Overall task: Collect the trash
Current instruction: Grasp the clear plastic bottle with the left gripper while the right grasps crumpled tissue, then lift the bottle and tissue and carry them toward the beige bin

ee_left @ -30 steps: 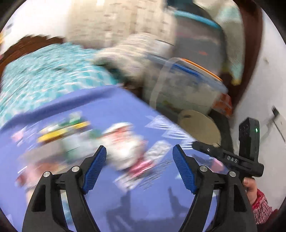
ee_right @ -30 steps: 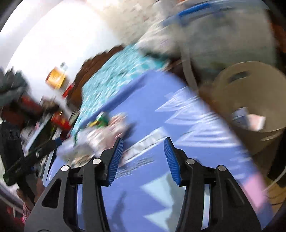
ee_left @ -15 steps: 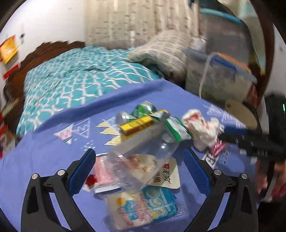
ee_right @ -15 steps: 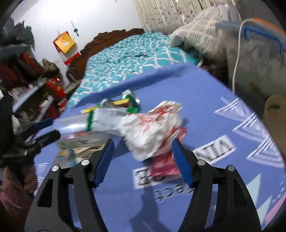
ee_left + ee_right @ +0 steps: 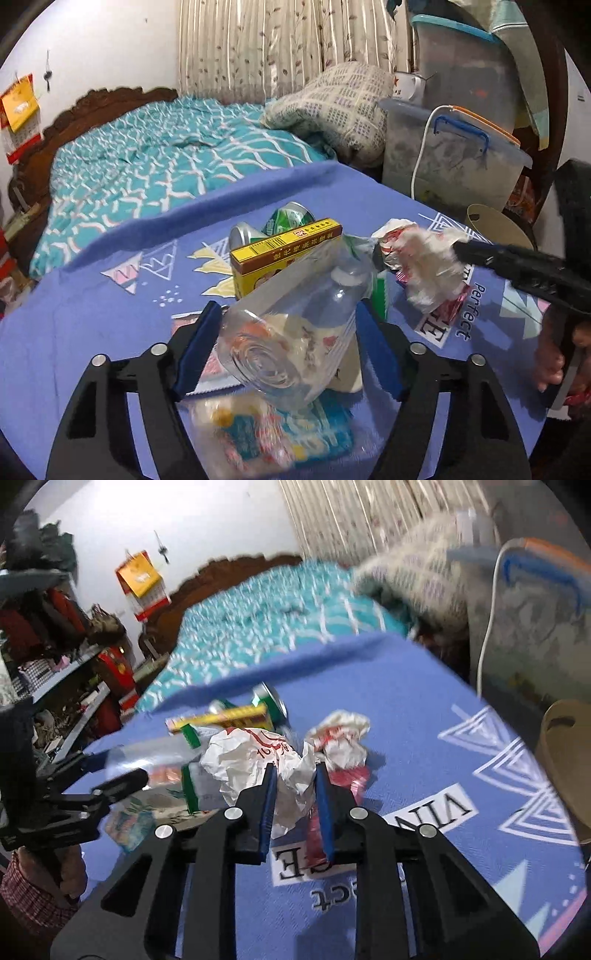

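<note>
A pile of trash lies on the blue printed tablecloth (image 5: 92, 325). My left gripper (image 5: 286, 310) has its jaws closing, and the blue pads touch both sides of a clear plastic bottle (image 5: 291, 343), whose base faces the camera. My right gripper (image 5: 293, 768) is closing too, its pads pinching a crumpled white paper with red print (image 5: 255, 760). In the left wrist view that paper (image 5: 424, 266) hangs at the right gripper's black finger (image 5: 517, 266). A yellow box (image 5: 284, 254) and two green cans (image 5: 291, 218) lie behind the bottle.
Flat snack packets (image 5: 280, 435) lie under the bottle, and a red wrapper (image 5: 347, 779) under a second paper ball (image 5: 343, 734). A beige bin (image 5: 565, 760) stands off the table's right edge. Clear storage boxes (image 5: 450, 170) and a bed (image 5: 166, 155) lie behind.
Both grippers swung from the bin side to the trash pile. The left jaws opened wide, then narrowed onto the bottle. The right jaws closed on the crumpled paper.
</note>
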A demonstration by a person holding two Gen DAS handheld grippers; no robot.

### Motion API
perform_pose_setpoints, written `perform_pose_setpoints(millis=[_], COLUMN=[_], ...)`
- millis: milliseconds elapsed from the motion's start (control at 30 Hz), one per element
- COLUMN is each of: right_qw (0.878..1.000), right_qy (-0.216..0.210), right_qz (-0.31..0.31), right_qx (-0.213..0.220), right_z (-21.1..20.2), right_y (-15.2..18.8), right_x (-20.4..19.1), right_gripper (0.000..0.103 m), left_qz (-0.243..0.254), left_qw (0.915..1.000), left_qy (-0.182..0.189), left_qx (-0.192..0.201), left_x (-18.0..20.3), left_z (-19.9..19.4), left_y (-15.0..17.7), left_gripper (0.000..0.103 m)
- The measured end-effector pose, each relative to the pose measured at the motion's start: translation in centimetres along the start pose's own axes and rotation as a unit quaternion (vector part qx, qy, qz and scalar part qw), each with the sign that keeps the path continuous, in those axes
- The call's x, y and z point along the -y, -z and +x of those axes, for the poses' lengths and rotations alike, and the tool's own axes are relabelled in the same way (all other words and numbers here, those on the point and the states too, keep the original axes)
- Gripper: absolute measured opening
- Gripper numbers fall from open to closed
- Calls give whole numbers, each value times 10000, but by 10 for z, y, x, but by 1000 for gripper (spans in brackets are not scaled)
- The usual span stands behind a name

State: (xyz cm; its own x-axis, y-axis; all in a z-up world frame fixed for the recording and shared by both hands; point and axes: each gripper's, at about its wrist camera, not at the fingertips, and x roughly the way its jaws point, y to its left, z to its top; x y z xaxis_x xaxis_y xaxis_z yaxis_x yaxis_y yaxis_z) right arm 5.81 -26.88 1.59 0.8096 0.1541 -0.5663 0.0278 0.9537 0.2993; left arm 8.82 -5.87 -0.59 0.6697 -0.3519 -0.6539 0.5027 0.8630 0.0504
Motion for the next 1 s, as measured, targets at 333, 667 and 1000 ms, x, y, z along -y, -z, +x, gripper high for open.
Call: perform_pose_setpoints(millis=[333, 667, 1000], right_qw=[9974, 9916, 9944], right_qy=[-703, -861, -749], right_qz=[-8, 355, 472], right_qx=[-153, -903, -586], right_z=[-62, -40, -53], right_y=[55, 97, 94], right_x=[-14, -14, -9], right_gripper=[23, 31, 73], left_qz=[-427, -951, -1013], left_qw=[9986, 9953, 9930], left_qy=[54, -171, -606], left_qx=[307, -23, -3], left_x=[13, 15, 17], left_z=[-90, -141, -155], left_y=[54, 123, 122], left_gripper=[66, 67, 94])
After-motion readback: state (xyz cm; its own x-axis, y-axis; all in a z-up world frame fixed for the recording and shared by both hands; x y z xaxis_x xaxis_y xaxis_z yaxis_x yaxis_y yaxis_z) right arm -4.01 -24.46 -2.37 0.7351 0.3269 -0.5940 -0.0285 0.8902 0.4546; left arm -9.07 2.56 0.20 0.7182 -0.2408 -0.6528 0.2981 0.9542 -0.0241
